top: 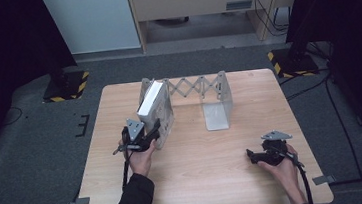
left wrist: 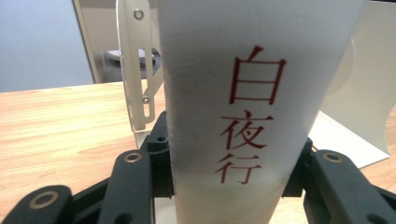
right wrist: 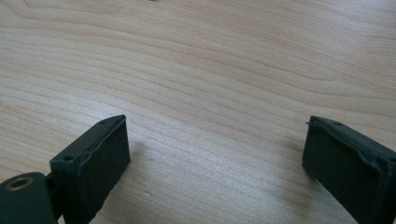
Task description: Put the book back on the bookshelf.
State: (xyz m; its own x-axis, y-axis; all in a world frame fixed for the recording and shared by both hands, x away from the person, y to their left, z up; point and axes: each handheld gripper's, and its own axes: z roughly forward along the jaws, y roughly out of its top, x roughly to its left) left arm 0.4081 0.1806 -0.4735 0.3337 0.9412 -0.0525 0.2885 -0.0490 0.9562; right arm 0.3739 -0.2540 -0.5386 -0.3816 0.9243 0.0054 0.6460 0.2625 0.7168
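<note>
We note left gripper (top: pixel 156 132) clamped on white book (top: pixel 151 104) with red characters on spine; book stands tilted in expandable white rack (top: pixel 217 98) at left end; book's top and foot cut off in left gripper view; right gripper (top: pixel 249 154) spread wide, empty, low over bare wooden table (top: pixel 200 170), well apart; room beyond dark, grey carpet, details indistinct.

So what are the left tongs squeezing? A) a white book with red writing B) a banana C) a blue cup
A: the left tongs are closed on the white book, whose spine carries red characters, beside the metal book rack.
</note>
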